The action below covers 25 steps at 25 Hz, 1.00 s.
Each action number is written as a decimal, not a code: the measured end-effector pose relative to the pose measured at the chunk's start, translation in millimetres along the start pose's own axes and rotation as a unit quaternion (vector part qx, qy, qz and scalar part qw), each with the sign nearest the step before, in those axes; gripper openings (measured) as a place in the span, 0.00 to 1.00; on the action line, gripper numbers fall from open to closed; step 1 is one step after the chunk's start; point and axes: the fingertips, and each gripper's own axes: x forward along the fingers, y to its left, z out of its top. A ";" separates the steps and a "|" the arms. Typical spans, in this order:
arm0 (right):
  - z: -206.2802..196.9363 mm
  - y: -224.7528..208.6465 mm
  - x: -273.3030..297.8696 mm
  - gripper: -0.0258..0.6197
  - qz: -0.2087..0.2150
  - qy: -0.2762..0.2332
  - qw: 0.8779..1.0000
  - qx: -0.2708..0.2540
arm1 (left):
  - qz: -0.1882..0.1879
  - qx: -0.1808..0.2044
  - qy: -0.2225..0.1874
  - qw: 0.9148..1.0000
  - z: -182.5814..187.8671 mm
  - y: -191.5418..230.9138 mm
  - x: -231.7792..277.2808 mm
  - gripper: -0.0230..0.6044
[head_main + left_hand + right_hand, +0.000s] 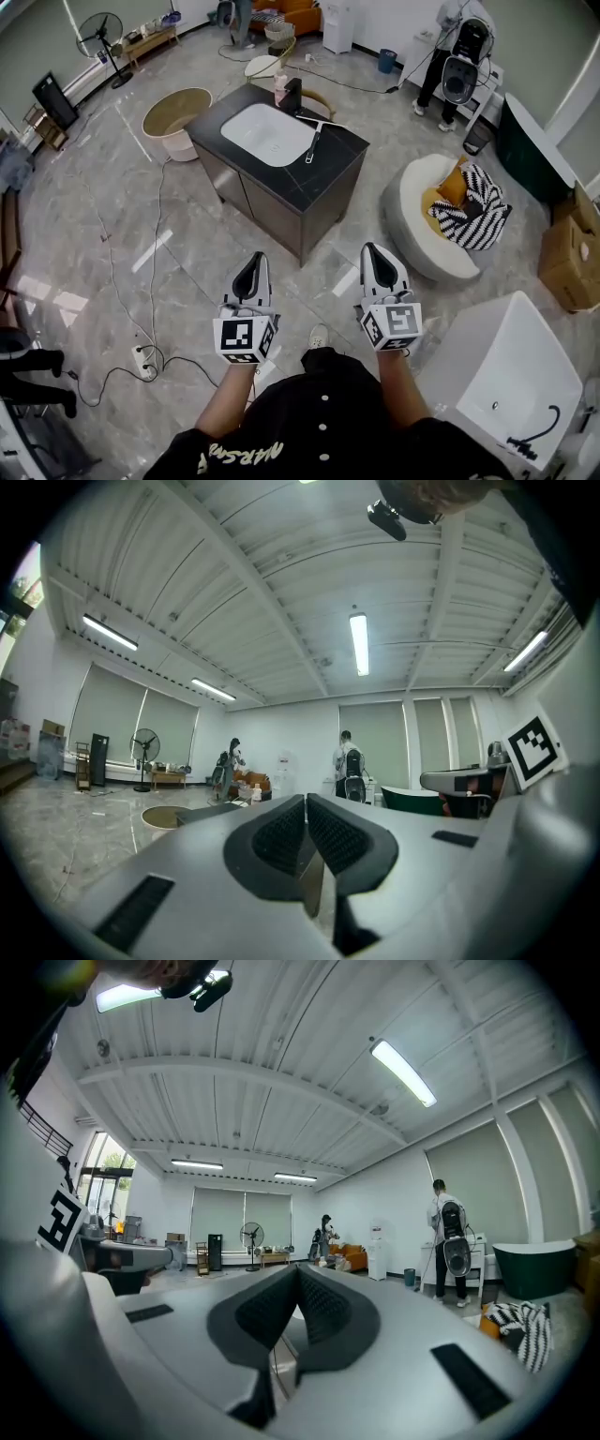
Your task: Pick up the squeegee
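Squeegee lying on dark counter, upper ctr of frame, just R of white sink, L hand-held gripper closed, empty, R hand-held gripper closed, empty, both lower ctr, well short of counter

Two grippers showed low in the frame: the left gripper and the right gripper. Upper centre held one sink cabinet and one squeegee. There was one floor fan upper left, one bathtub lower right, and two bystanders along the top, a person and a second person.
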 end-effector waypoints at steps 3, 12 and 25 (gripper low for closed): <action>5.4 -17.7 27.9 0.04 0.007 -0.004 1.000 0.003 | 0.008 -0.001 -0.004 1.000 6.8 3.7 29.9 0.07; 8.4 -57.0 91.7 0.04 0.031 -0.005 0.999 0.009 | 0.032 -0.002 -0.003 0.999 12.2 5.6 96.1 0.07; -8.9 -88.7 153.3 0.04 0.026 0.007 0.999 0.018 | 0.039 -0.009 0.010 0.999 -5.1 25.3 156.5 0.07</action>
